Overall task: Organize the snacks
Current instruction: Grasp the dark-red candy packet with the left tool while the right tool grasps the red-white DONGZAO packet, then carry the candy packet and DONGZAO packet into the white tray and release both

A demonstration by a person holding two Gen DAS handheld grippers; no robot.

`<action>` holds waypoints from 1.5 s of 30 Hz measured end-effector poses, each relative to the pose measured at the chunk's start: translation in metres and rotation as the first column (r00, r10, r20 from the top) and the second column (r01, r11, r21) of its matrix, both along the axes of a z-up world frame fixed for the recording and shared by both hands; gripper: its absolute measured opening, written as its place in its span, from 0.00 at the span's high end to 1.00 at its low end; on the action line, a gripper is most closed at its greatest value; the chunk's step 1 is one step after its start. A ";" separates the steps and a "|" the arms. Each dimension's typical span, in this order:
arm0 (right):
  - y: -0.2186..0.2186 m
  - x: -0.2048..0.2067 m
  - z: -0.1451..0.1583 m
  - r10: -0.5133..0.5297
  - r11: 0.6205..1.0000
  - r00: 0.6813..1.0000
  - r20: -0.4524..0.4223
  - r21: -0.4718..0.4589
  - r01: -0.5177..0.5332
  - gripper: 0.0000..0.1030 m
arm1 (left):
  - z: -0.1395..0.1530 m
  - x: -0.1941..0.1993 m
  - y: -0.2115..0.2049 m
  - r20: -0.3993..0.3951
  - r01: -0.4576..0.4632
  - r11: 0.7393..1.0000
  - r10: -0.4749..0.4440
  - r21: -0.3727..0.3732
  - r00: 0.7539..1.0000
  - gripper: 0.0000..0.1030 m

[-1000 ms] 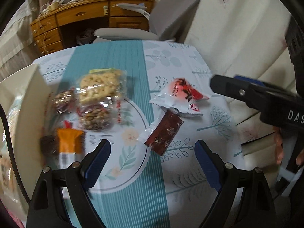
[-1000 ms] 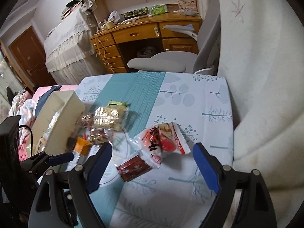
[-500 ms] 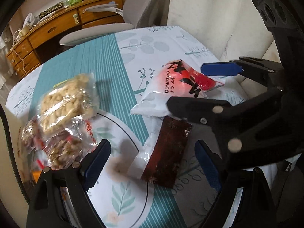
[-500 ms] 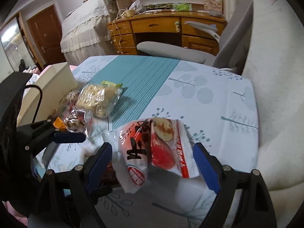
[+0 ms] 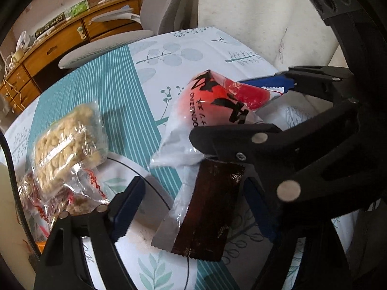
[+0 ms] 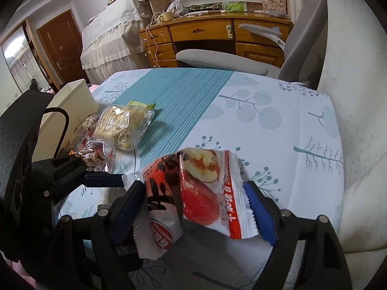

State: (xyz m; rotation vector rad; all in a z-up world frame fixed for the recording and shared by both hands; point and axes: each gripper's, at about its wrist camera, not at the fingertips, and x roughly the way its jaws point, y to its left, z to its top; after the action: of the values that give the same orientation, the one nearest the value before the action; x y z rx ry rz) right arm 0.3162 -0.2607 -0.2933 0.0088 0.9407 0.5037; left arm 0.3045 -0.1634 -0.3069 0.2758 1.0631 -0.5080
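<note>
A red and white snack packet (image 6: 191, 193) lies between the fingers of my right gripper (image 6: 194, 207), which is open around it; the packet also shows in the left wrist view (image 5: 217, 106). A dark brown snack bar (image 5: 208, 207) lies on the table between the fingers of my left gripper (image 5: 193, 207), which is open around it. The right gripper crosses over the bar's far end in the left wrist view. The bar is hidden in the right wrist view.
A clear bag of pale puffed snacks (image 5: 67, 142) (image 6: 123, 125) and a bag of brown nut snacks (image 6: 96, 152) lie at the left. A white box (image 6: 70, 106) stands at the table's left edge. A grey chair (image 6: 229, 60) and wooden desk stand behind the table.
Both grippers have moved forward and down. The right gripper has come around the red packet. The left gripper has come around the brown bar.
</note>
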 end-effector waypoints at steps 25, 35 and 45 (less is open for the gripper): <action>-0.051 -0.018 0.026 -0.229 0.972 0.972 -0.057 0.047 0.232 0.27 | 0.008 -0.017 0.009 0.034 -0.092 0.996 0.092 0.015 0.995 0.55; -0.033 -0.045 0.051 -0.240 0.971 0.969 -0.064 -0.004 0.240 0.27 | 0.032 -0.043 0.042 -0.024 -0.166 0.986 0.166 -0.002 0.986 0.56; 0.009 -0.085 0.076 -0.260 0.965 0.962 -0.089 -0.044 0.257 0.27 | 0.084 -0.083 0.093 -0.075 -0.197 0.975 0.189 -0.108 0.979 0.56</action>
State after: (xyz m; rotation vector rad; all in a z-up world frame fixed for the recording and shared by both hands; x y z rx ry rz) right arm 0.2308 -0.2520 -0.2176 0.1256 1.0227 0.2475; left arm 0.2213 -0.0699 -0.2230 0.0534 1.1057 -0.4033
